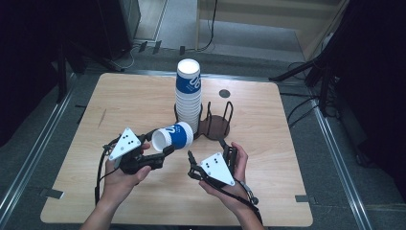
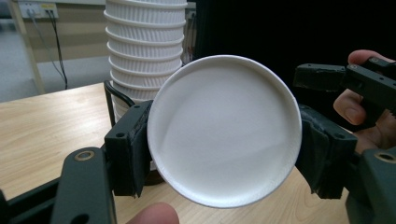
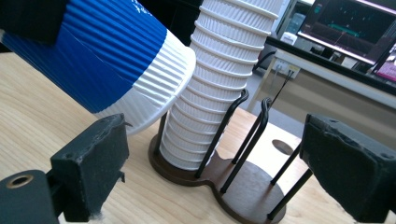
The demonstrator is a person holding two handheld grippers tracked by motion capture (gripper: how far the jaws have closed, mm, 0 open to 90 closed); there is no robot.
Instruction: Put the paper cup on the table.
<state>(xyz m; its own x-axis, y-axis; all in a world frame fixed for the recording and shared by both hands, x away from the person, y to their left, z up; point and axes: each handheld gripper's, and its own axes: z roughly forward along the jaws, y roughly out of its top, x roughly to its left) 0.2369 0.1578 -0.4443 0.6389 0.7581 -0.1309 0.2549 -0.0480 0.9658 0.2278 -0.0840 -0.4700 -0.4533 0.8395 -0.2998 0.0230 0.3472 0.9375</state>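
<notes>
**Cup held sideways at the frame's centre**

A blue-and-white paper cup (image 1: 173, 136) is clamped at its base end by the left gripper (image 1: 165, 152), lying on its side with the rim toward the lower left, just beside the cup stack (image 1: 188, 96) in the dark holder (image 1: 213, 125). The left hand (image 1: 122, 175) is angled in from the lower left. The right gripper (image 1: 191, 163) is held low over the table (image 1: 86, 158), its jaws apart with nothing between them, right hand (image 1: 234, 172) wrapped beneath.
</notes>
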